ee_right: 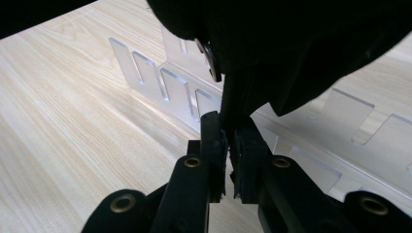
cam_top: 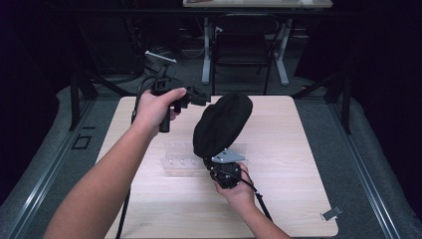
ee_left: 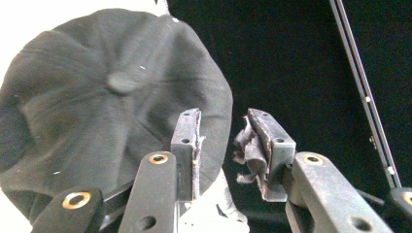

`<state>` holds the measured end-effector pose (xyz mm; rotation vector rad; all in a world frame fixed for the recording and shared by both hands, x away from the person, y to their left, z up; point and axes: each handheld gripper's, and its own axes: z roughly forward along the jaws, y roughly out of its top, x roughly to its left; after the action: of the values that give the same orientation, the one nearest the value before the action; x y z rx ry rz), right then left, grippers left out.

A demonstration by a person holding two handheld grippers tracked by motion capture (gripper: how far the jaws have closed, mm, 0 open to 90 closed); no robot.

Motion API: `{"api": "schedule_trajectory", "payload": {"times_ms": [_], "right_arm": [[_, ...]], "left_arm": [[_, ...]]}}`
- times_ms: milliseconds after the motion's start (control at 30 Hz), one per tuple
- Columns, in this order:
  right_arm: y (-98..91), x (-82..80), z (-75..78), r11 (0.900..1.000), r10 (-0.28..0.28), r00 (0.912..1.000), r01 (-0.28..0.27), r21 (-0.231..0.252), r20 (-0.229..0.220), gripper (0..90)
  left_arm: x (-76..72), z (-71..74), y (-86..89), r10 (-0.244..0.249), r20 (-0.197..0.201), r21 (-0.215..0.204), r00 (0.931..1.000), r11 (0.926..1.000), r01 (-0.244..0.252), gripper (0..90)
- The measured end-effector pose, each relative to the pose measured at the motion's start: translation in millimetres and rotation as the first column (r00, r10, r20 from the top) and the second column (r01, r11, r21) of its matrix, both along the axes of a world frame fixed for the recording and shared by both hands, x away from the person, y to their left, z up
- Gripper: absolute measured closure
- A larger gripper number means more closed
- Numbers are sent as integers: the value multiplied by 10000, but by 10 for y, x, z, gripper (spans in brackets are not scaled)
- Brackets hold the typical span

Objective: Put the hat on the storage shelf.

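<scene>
My right claw (cam_top: 221, 164) is pinching the black cap (cam_top: 221, 124) by its lower edge — in the right gripper view the jaws are pressed together on a fold of the dark fabric (ee_right: 233, 109). The cap is held up off the bench (cam_top: 298, 199), above centre, tilted toward 1 o'clock. My left claw (cam_top: 199, 95) sits at about 10 o'clock from the cap, just beside its upper edge, with the jaws spread and nothing between them; the left gripper view shows the cap's crown (ee_left: 116, 82) behind the near jaw, not gripped. A clear slotted acrylic rack (cam_top: 179, 162) lies on the bench under the cap — its notches (ee_right: 160, 82) run past the right claw. A small grey clip (cam_top: 331, 214) lies at the bench's 4 o'clock corner.
</scene>
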<state>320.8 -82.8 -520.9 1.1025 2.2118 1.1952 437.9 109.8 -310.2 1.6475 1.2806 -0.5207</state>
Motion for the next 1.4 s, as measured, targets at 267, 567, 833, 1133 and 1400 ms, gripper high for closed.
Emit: {"api": "schedule_trajectory", "payload": {"times_ms": [267, 567, 833, 1133, 1400], "right_arm": [[53, -74, -81, 9992, -83, 9987, 102, -376, 511, 848], [16, -130, -168, 9986, -38, 9991, 60, -533, 416, 823], [-11, -195, -185, 9981, 255, 9996, -262, -554, -132, 689], [-197, -305, -133, 9979, 421, 9987, -434, -486, -281, 655], [-490, -344, -106, 9982, 56, 9987, -86, -595, -507, 633]], "left_arm": [[-29, -52, 169, 224, 46, 30, 9997, 9997, -224, 645], [-30, -167, 489, 719, -126, 5, 9973, 9974, -719, 639], [-62, -259, 741, 1116, -156, 71, 9936, 9937, -1115, 620], [-118, -400, 953, 1392, -127, 411, 9902, 9895, -1386, 577], [-189, -669, 1230, 1798, -128, 700, 9836, 9815, -1784, 570]]}}
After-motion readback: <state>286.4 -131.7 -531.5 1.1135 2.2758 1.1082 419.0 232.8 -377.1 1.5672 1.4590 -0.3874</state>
